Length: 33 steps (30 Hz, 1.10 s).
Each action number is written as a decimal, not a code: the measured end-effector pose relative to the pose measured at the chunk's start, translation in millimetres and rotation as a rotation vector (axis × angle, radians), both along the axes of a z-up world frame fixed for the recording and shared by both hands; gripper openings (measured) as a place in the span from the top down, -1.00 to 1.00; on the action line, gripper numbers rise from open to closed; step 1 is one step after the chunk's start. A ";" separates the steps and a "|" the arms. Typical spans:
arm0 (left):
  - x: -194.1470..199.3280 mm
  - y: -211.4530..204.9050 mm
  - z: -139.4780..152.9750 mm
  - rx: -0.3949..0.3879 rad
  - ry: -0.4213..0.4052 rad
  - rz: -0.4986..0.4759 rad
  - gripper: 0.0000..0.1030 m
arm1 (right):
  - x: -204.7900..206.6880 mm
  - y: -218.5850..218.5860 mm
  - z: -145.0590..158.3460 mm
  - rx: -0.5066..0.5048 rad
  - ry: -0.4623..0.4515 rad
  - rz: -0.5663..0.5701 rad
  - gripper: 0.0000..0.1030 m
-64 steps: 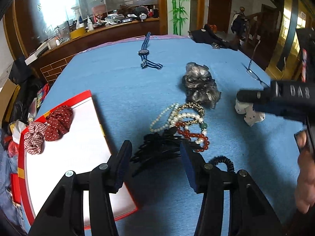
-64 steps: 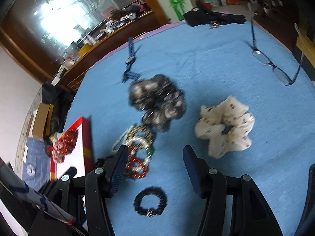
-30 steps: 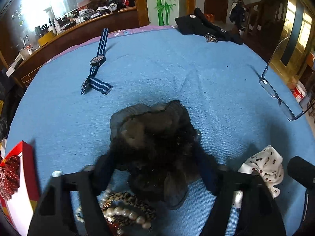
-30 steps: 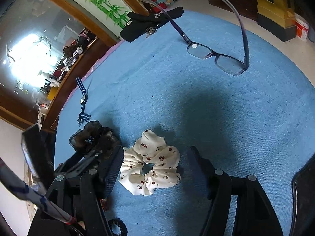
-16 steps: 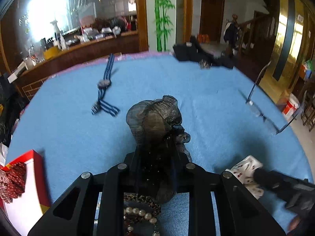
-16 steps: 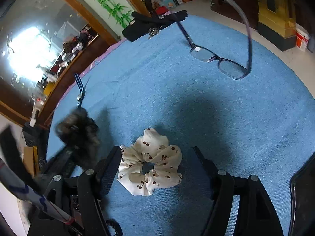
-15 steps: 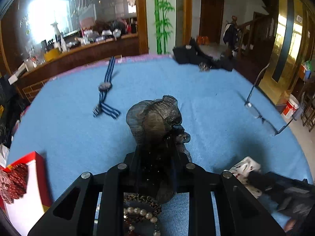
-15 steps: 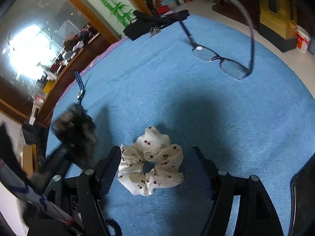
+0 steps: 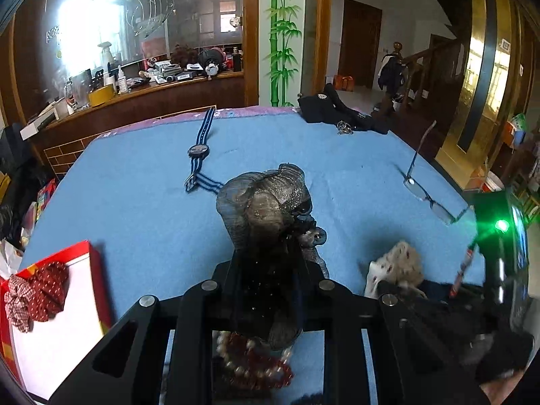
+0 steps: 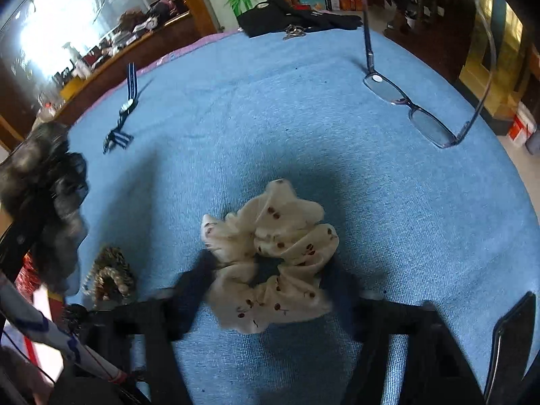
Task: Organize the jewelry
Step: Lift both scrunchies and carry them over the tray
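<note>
Left wrist view shows the big blue desk point(image 9: 135, 209) with most of the jewelry not yet sorted. At the near left stands a red-rimmed white box point(image 9: 54, 307), and two red scrunchies point(image 9: 33, 290) already lie in it, so I judge that only a small part of the task is done. The left claw point(image 9: 266, 287) is clamped together on a grey-black gauze scrunchie point(image 9: 266, 209), which is raised above the desk; probably it should go to the box next. In the right wrist view the right claw point(image 10: 270, 290) has its fingers apart on both sides of a cream scrunchie with red cherries point(image 10: 273, 253), which lies on the desk; the fingers are blurred, so I cannot tell if they touch the fabric. Left to sort are also the bead bracelets point(image 9: 253, 361), just under the left claw, and a small dark hair tie point(image 10: 72, 314) at the near left. Farther away lie a striped watch point(image 9: 199, 150), eyeglasses point(image 10: 408, 108) at the far right, and a black cloth with keys point(image 9: 337, 114) at the far edge. Between the left claw and the box the desk looks free, but the bracelets lie close below it.
</note>
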<state>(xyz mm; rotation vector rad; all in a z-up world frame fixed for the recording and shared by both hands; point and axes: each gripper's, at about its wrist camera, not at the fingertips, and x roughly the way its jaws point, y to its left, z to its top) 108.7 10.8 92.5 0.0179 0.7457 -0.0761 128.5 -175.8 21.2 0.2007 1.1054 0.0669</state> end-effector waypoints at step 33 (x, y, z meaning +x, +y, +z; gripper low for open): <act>-24.9 15.9 -4.4 0.028 -0.102 0.082 0.55 | -24.1 22.2 41.4 0.056 -0.279 0.074 0.68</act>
